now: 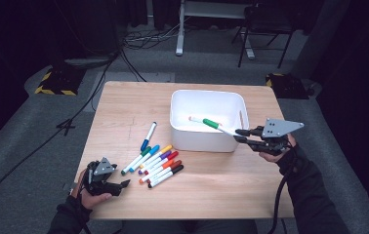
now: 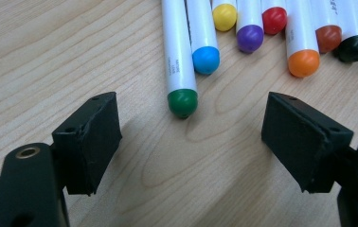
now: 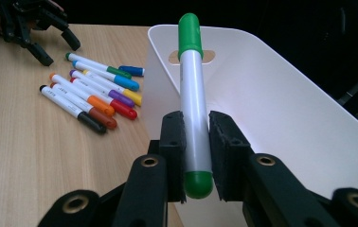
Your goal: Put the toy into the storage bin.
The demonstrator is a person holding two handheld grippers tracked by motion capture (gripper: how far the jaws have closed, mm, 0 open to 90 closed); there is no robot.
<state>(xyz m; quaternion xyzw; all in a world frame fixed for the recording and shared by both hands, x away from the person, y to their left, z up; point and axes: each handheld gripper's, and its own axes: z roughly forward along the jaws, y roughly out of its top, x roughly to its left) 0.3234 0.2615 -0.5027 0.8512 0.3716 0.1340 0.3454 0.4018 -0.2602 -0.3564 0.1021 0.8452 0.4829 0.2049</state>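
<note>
My right gripper (image 3: 196,142) is shut on a white marker with a green cap (image 3: 193,94), gripped near its green tail end. In the high view this marker (image 1: 216,125) sticks out from the right gripper (image 1: 243,135) over the white bin (image 1: 180,129), cap end above the bin's inside. Just past the cap, a reddish-tipped marker (image 1: 194,118) seems to lie in the bin. My left gripper (image 2: 191,137) hovers open low over the wood, nothing between its fingers, just short of a green-ended marker (image 2: 179,61). It sits at the table's front left (image 1: 124,184).
Several coloured markers (image 1: 159,165) lie side by side on the wooden table (image 1: 221,195) left of the bin. A blue-capped marker (image 1: 148,135) lies apart behind them. Their rounded ends (image 2: 250,38) point at the left gripper. Dark floor and cables surround the table.
</note>
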